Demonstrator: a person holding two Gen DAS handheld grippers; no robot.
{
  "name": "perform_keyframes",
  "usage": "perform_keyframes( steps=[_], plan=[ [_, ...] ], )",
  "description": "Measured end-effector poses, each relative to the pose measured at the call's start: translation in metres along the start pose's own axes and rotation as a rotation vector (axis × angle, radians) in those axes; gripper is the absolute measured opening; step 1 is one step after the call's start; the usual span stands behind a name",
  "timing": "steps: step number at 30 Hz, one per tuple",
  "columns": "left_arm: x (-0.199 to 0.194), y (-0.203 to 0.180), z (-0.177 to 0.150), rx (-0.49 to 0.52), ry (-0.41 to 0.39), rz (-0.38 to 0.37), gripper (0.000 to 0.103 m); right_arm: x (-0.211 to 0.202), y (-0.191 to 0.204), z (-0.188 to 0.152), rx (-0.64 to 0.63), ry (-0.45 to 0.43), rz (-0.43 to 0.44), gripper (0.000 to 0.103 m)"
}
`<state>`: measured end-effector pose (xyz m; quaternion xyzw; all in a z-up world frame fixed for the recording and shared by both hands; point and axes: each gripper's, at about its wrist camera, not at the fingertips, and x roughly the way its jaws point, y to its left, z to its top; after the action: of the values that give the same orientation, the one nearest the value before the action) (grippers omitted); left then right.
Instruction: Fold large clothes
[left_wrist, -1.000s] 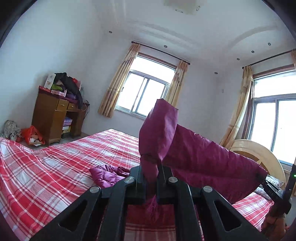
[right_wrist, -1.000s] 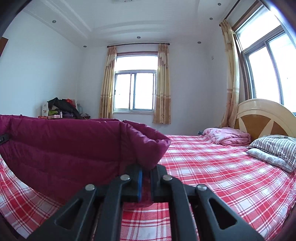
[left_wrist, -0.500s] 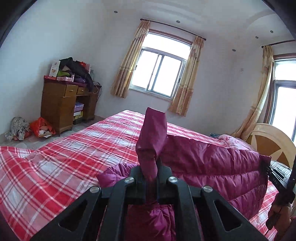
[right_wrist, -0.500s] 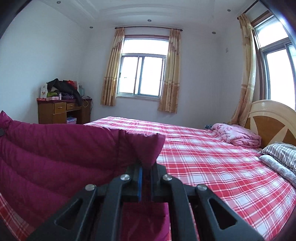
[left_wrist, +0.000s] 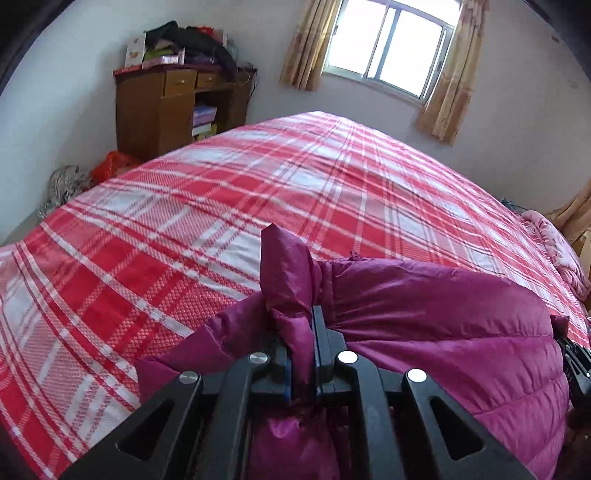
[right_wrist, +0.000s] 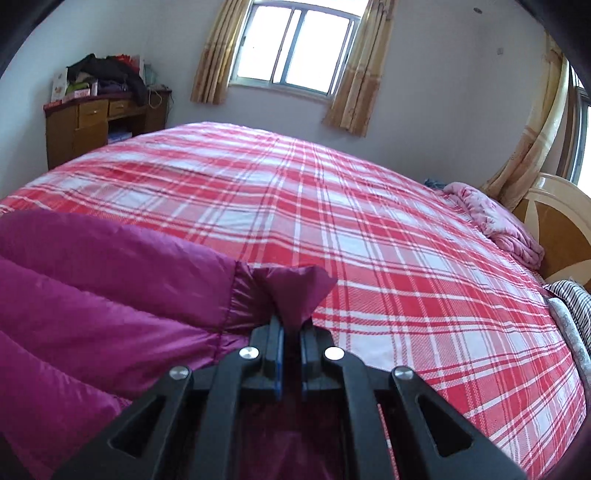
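A magenta quilted down jacket (left_wrist: 443, 332) is stretched between my two grippers low over a bed with a red and white plaid sheet (left_wrist: 258, 192). My left gripper (left_wrist: 300, 332) is shut on one bunched corner of it. My right gripper (right_wrist: 291, 332) is shut on the other corner, with the jacket (right_wrist: 92, 295) spreading to its left. The right gripper's tip also shows at the right edge of the left wrist view (left_wrist: 576, 365). The jacket's lower part is hidden under the grippers.
A wooden desk (left_wrist: 166, 103) piled with clothes stands by the far wall left of a curtained window (left_wrist: 388, 44). A pink folded blanket (right_wrist: 495, 221), a striped pillow (right_wrist: 572, 299) and the wooden headboard (right_wrist: 554, 229) are at the bed's right end.
Both grippers have tilted down and lowered, bringing the jacket from held up in the air to close over the bed. Both grips stayed shut.
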<state>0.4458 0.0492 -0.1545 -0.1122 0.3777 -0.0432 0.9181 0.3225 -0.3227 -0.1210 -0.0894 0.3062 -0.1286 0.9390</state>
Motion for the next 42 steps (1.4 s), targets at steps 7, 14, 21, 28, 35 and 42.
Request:
perform_keyframes(
  steps=[7, 14, 21, 28, 35, 42],
  plan=[
    [0.016, -0.007, -0.002, 0.022, 0.07, 0.043, 0.012, 0.031, -0.01, -0.002, 0.034, 0.172, 0.057, 0.019],
    [0.012, 0.005, 0.008, -0.022, 0.103, -0.033, 0.013, 0.034, -0.021, 0.003, 0.083, 0.203, 0.105, 0.021],
    [-0.07, 0.028, 0.022, -0.002, 0.033, -0.015, 0.015, -0.064, -0.073, 0.02, 0.246, -0.046, 0.068, 0.023],
    [-0.112, -0.052, -0.027, 0.135, -0.001, -0.151, 0.015, -0.112, 0.022, 0.005, 0.19, -0.005, 0.412, 0.024],
    [-0.069, -0.089, -0.055, 0.157, 0.065, -0.129, 0.015, -0.07, 0.069, -0.022, 0.19, 0.053, 0.401, 0.023],
    [-0.047, -0.093, -0.068, 0.215, 0.011, -0.096, 0.015, -0.052, 0.058, -0.033, 0.247, 0.1, 0.453, 0.018]
  ],
)
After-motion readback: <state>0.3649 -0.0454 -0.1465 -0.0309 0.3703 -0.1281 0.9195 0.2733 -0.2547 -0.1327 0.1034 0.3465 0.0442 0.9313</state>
